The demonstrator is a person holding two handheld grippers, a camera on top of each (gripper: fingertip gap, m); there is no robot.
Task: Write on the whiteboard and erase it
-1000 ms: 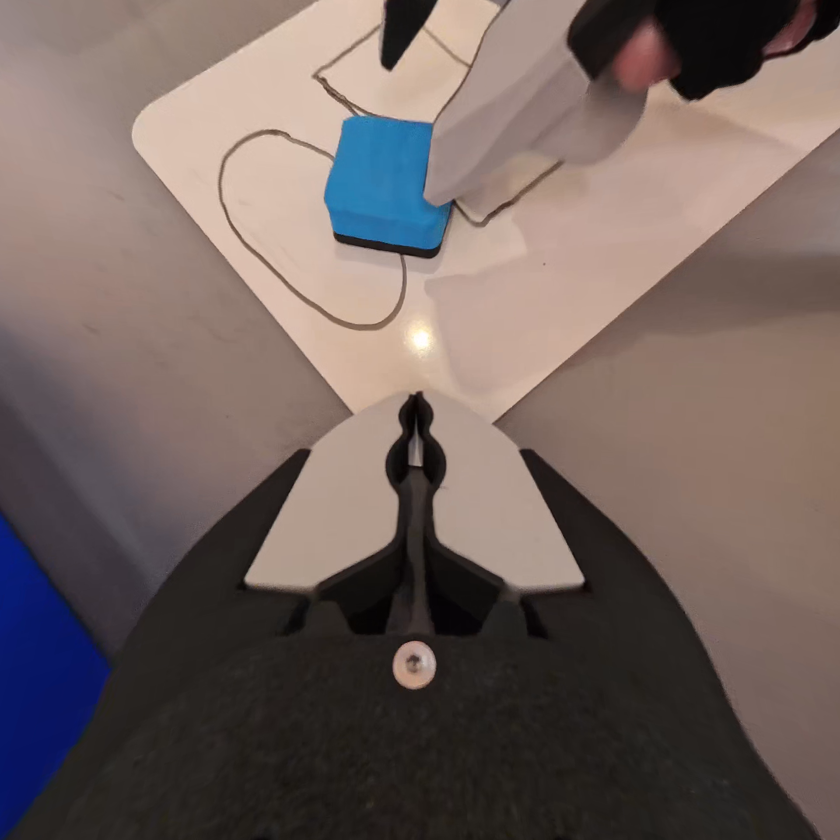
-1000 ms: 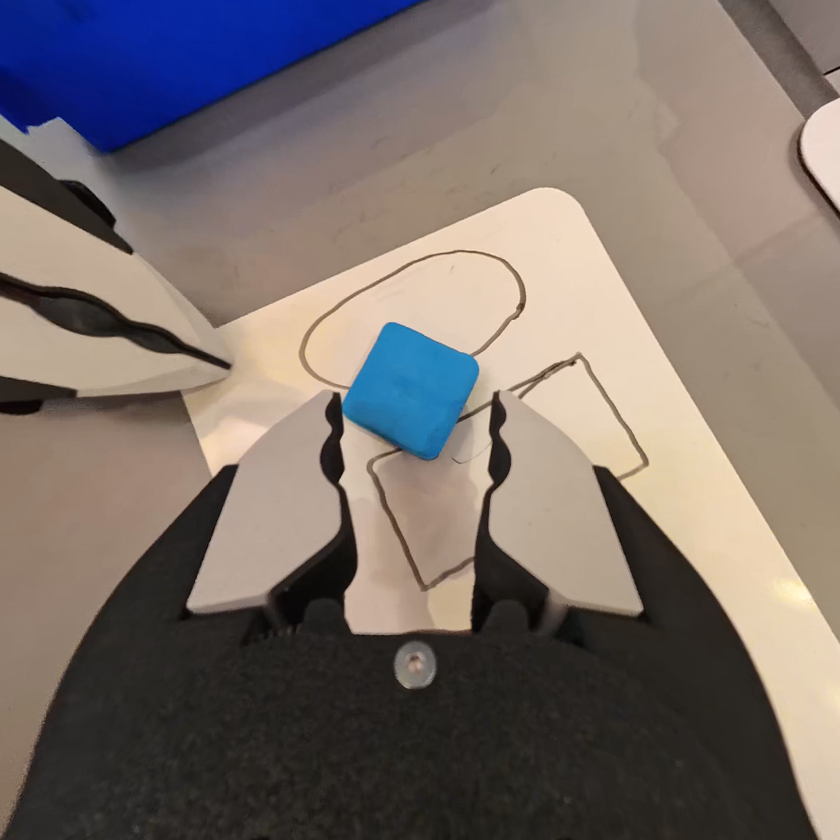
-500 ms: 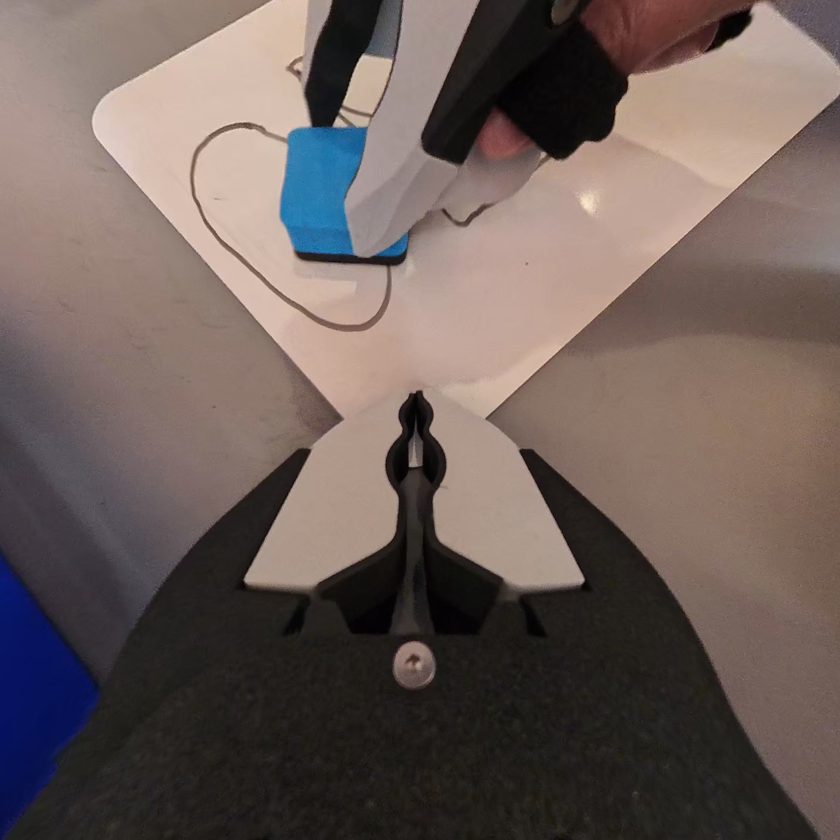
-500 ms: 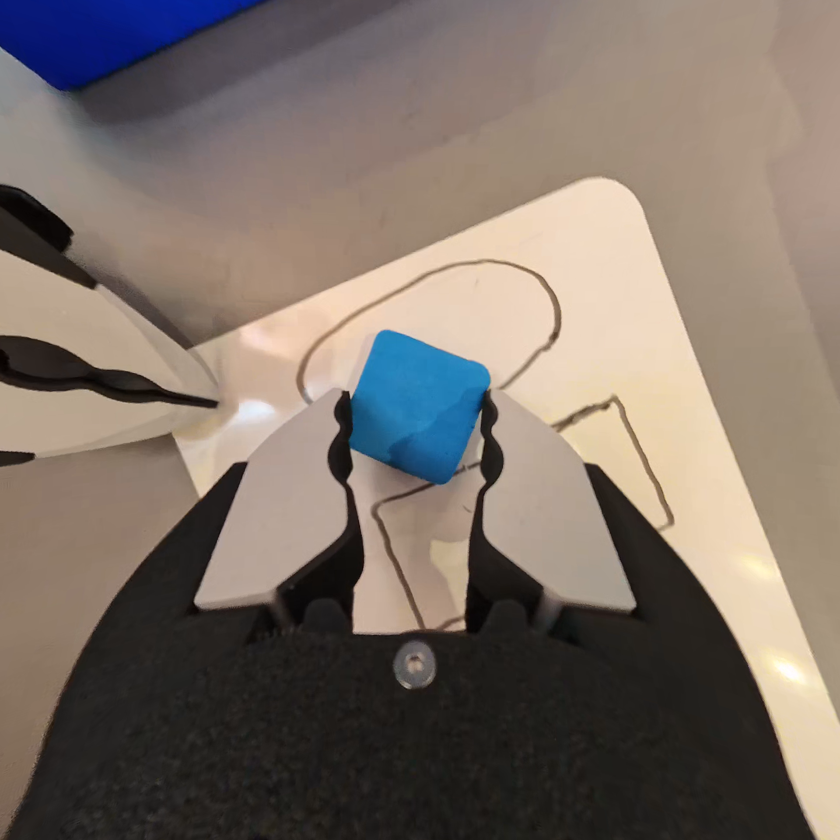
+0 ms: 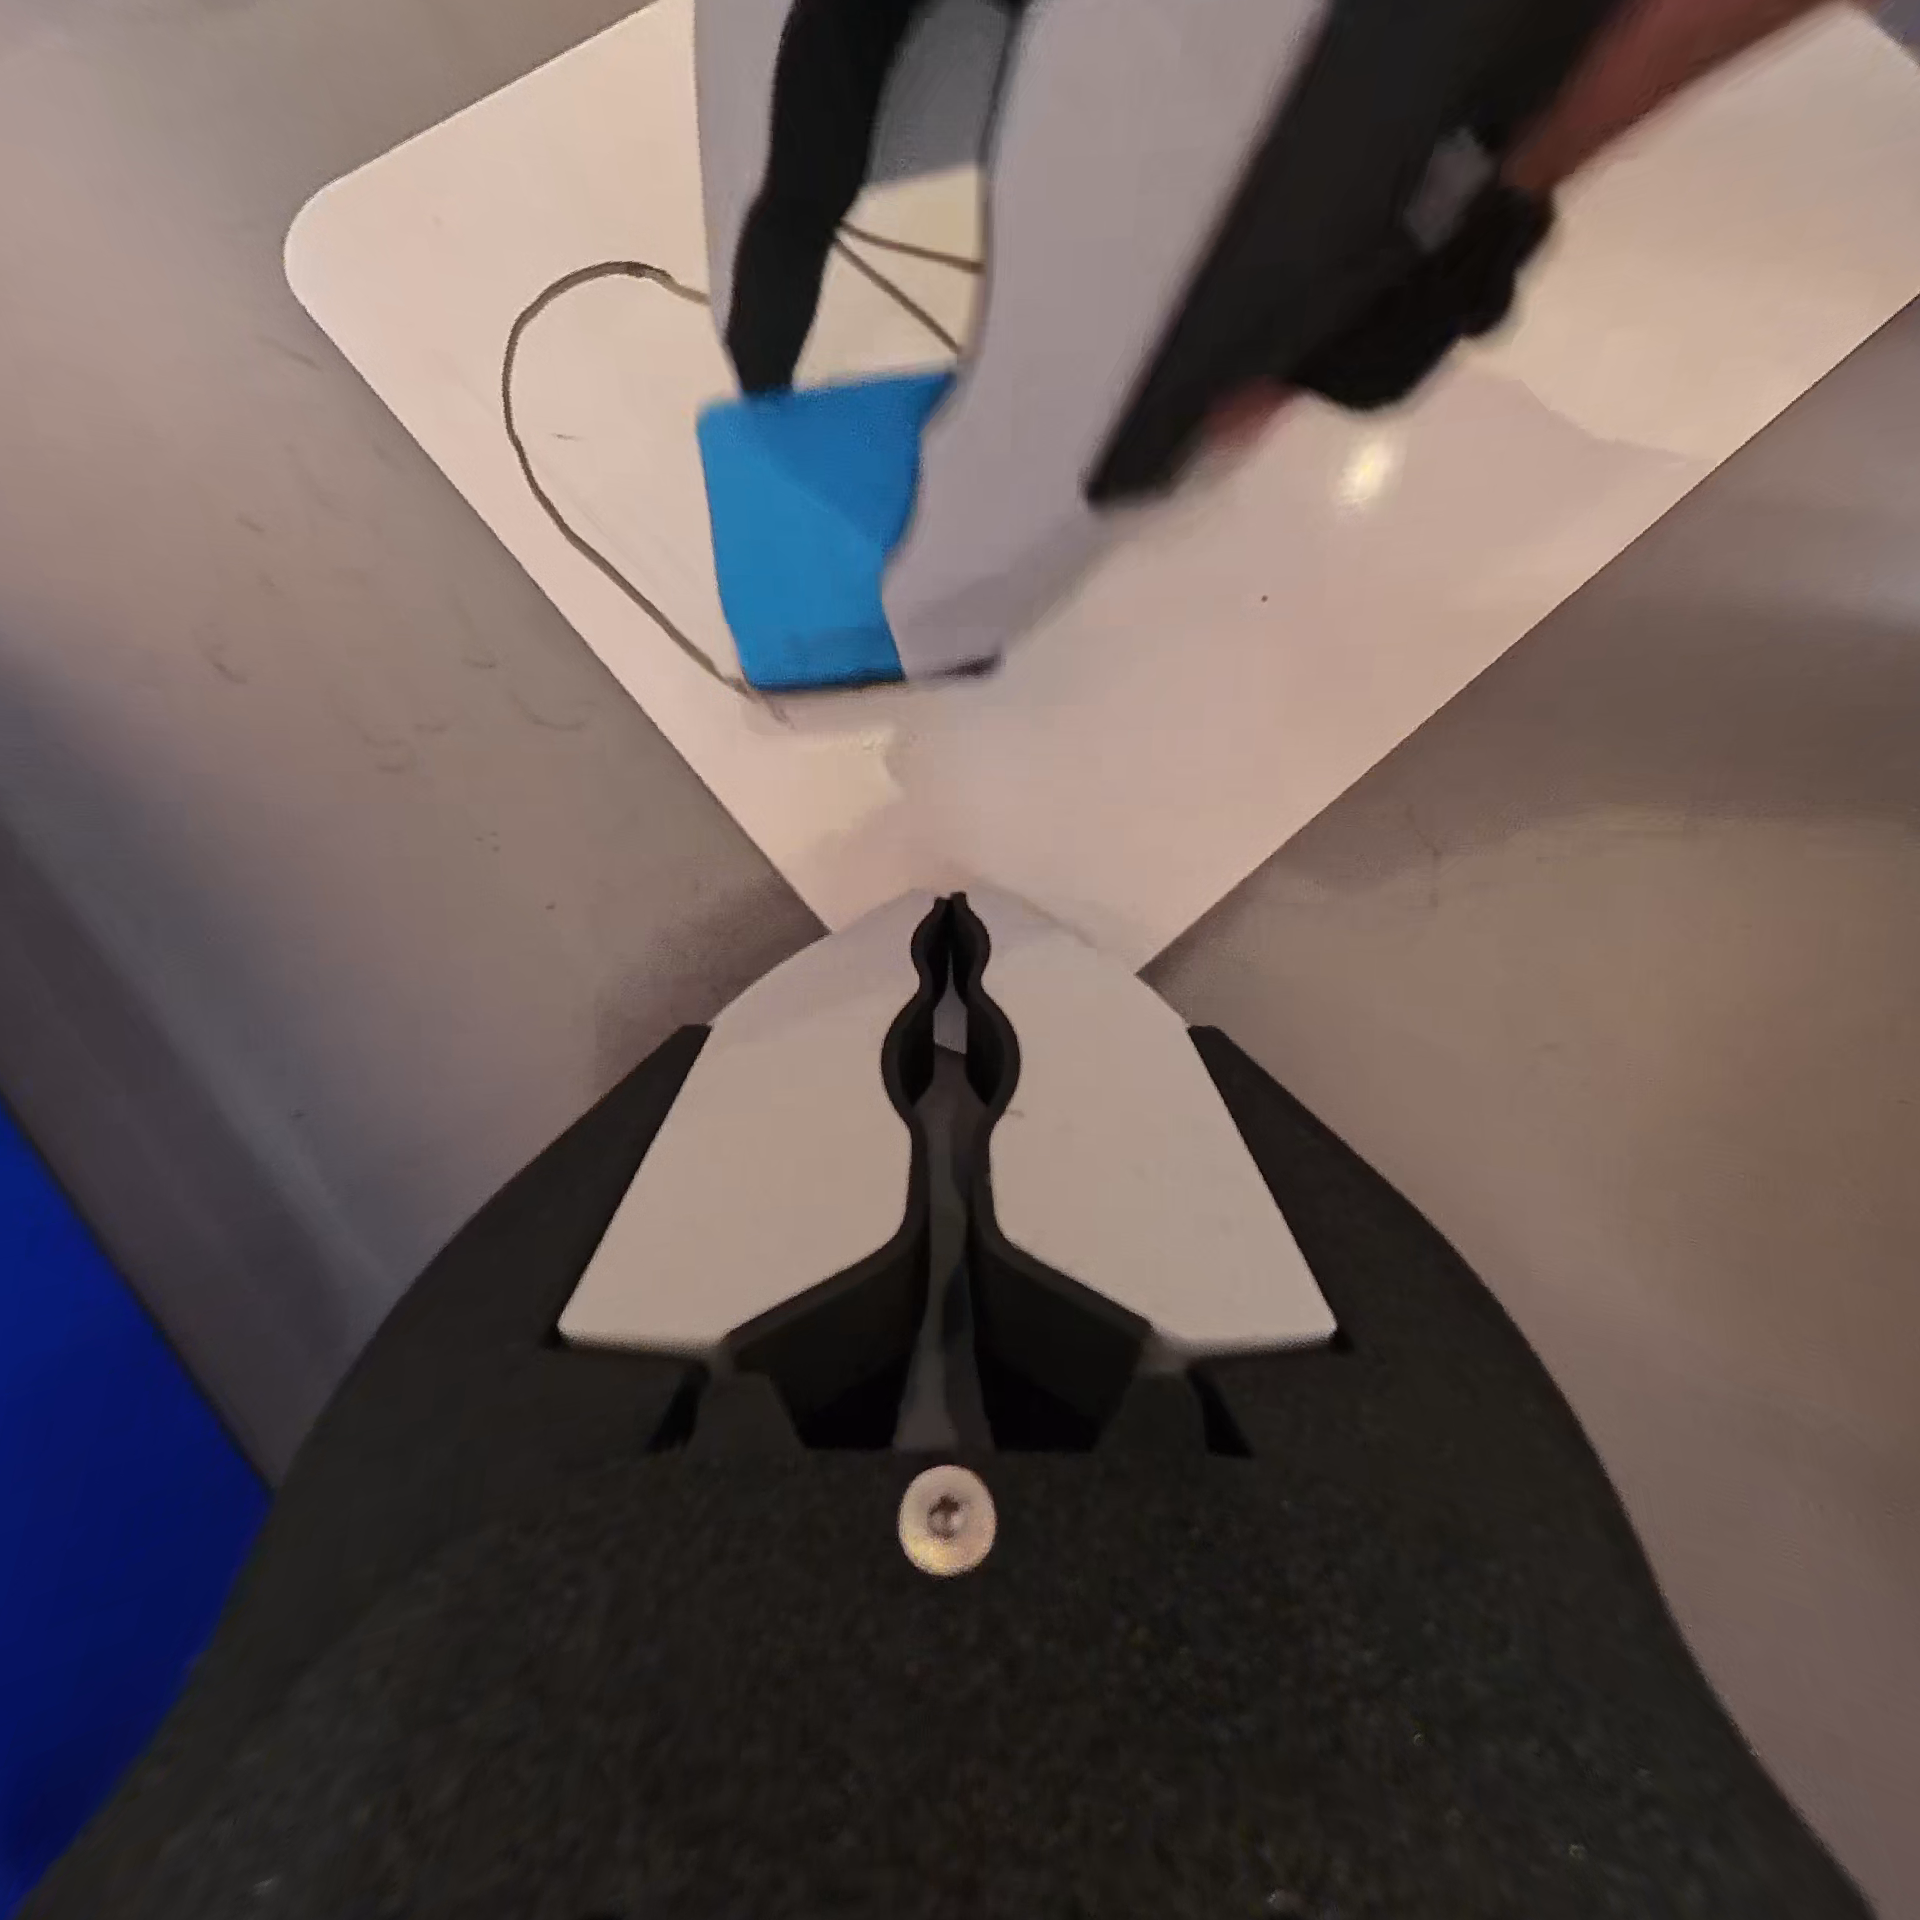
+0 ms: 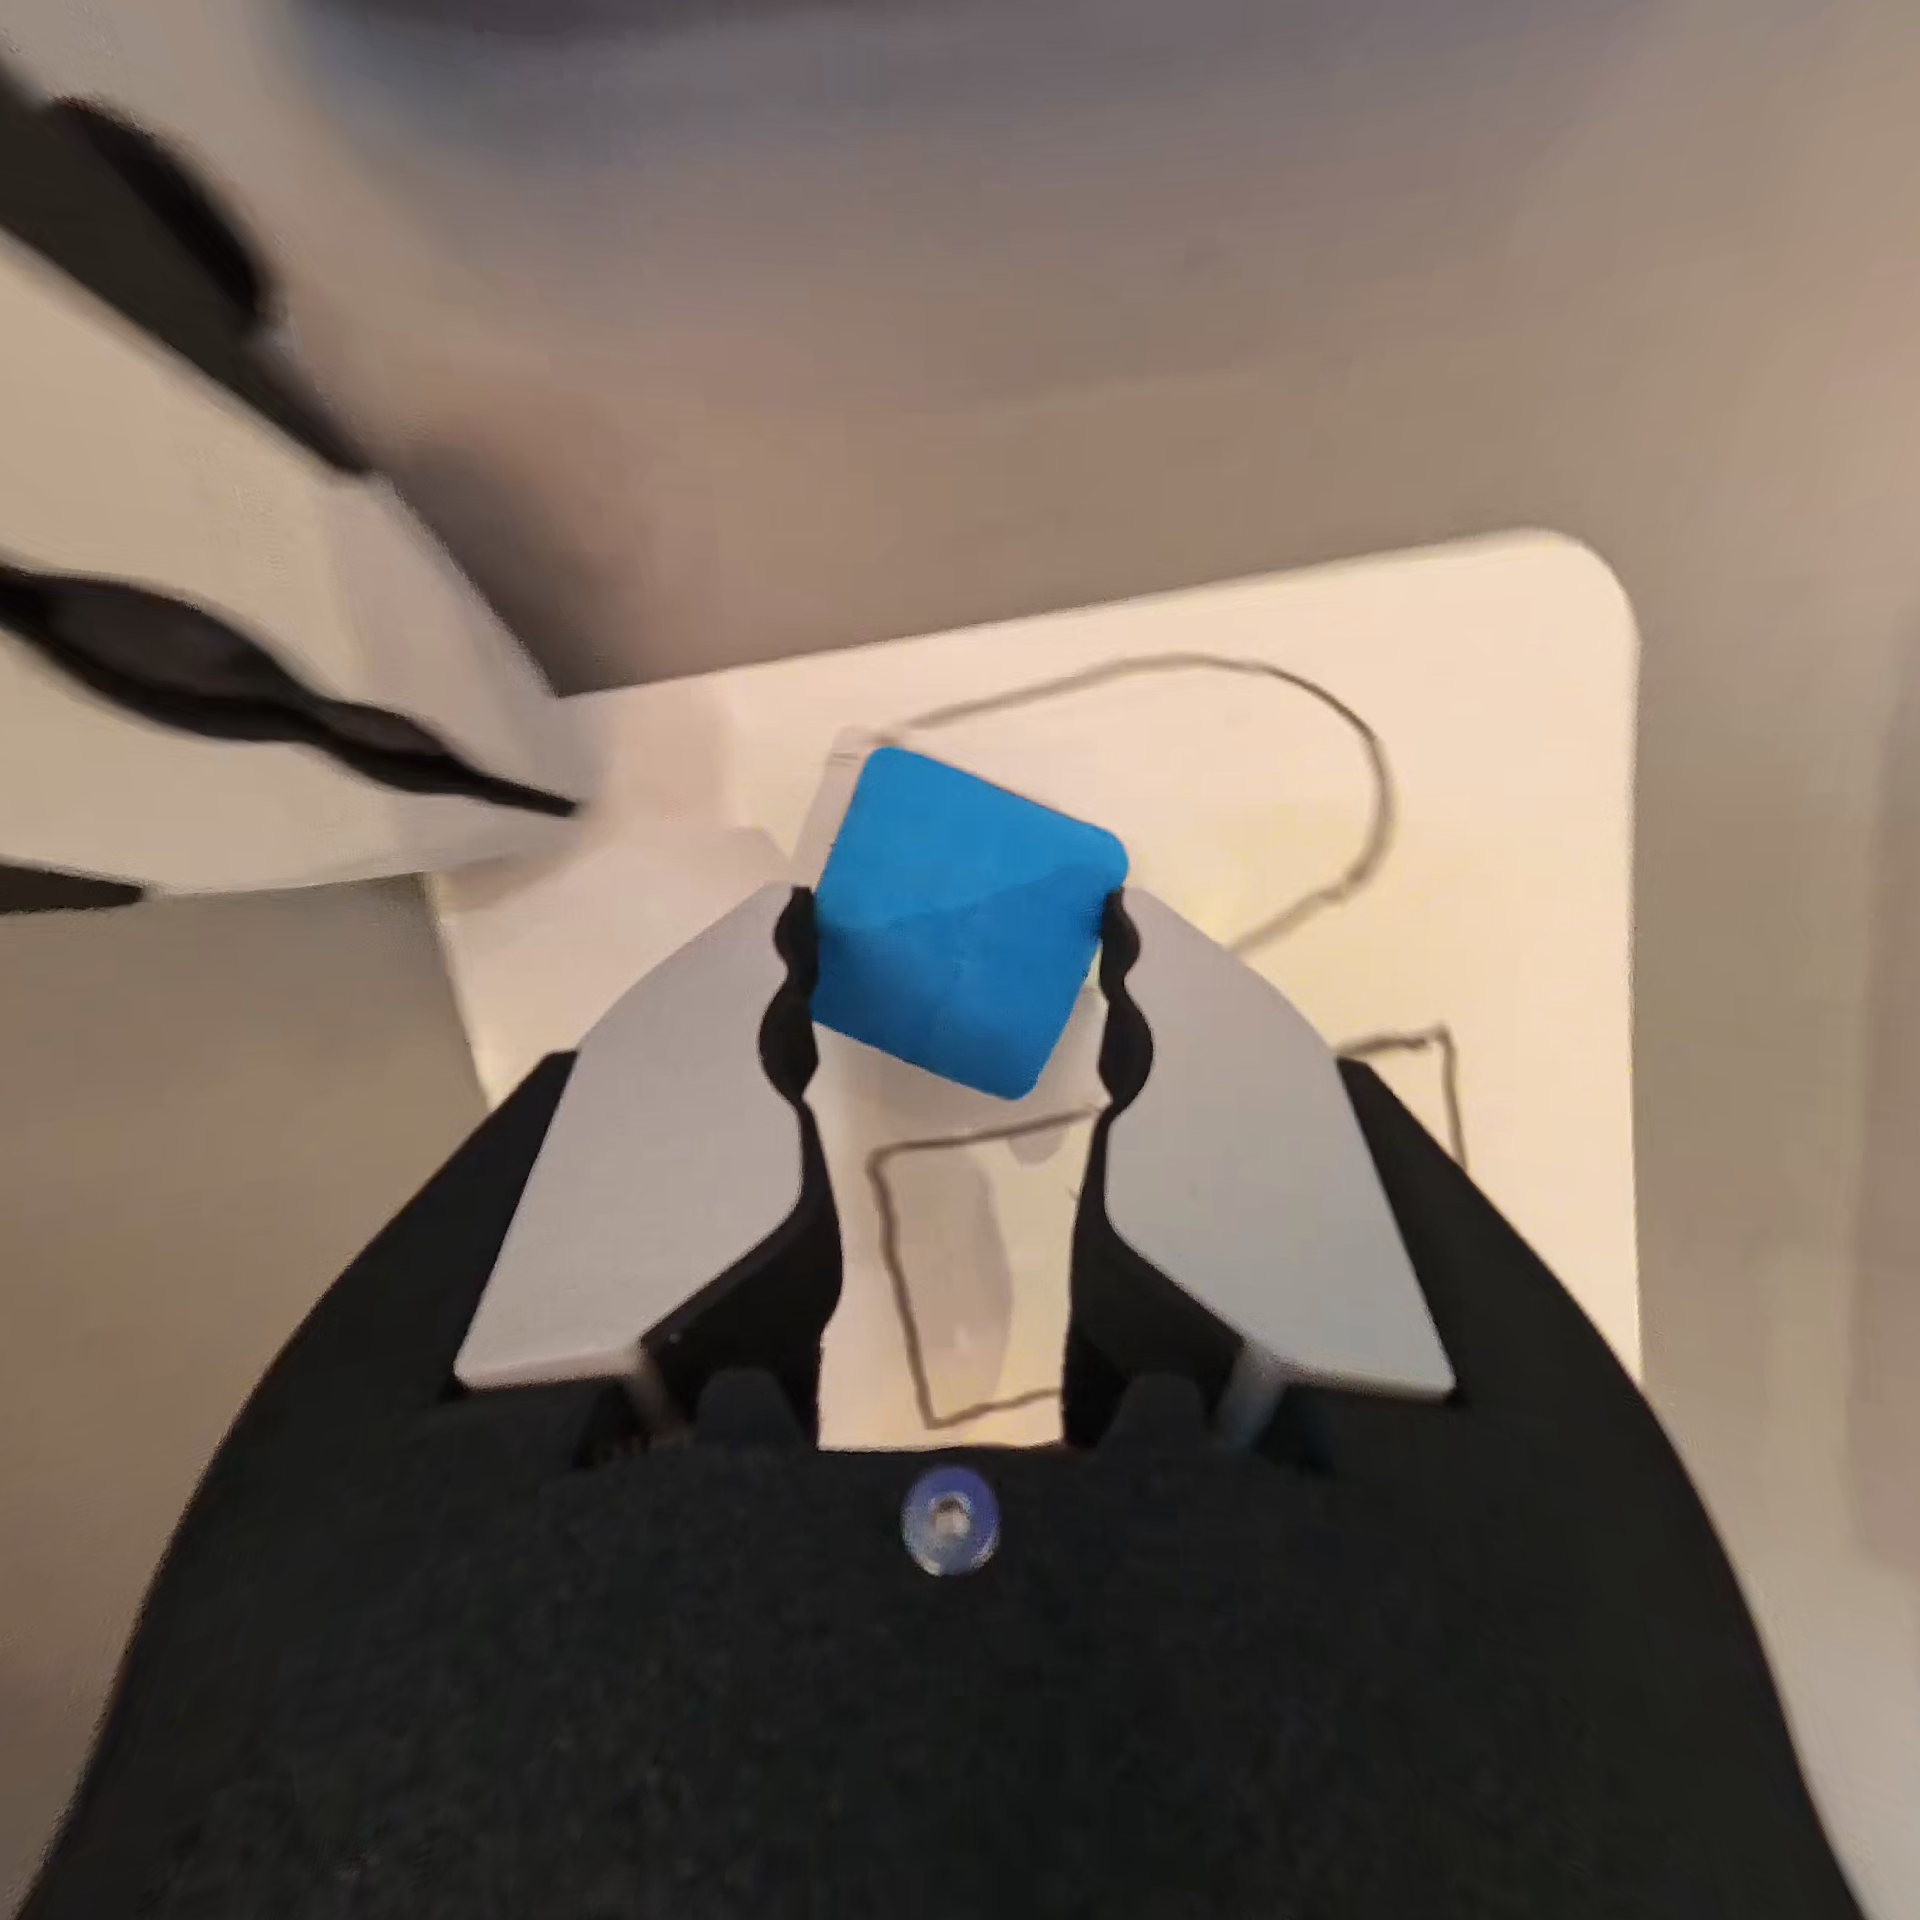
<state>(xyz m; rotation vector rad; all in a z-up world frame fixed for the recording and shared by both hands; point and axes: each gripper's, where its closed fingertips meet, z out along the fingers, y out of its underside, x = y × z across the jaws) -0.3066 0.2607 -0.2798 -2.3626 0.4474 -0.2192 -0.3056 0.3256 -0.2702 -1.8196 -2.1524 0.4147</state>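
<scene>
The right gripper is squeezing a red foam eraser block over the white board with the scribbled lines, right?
Not quite: the foam eraser block is blue, not red, as the right wrist view shows. The rest holds: the right gripper squeezes it between its fingers, over the white board with the scribbled lines.

eraser [image 6: 961, 920] on whiteboard [image 6: 1538, 831], between right gripper [image 6: 956, 935] fingers; left gripper [image 5: 951, 914] at board's corner.
</scene>
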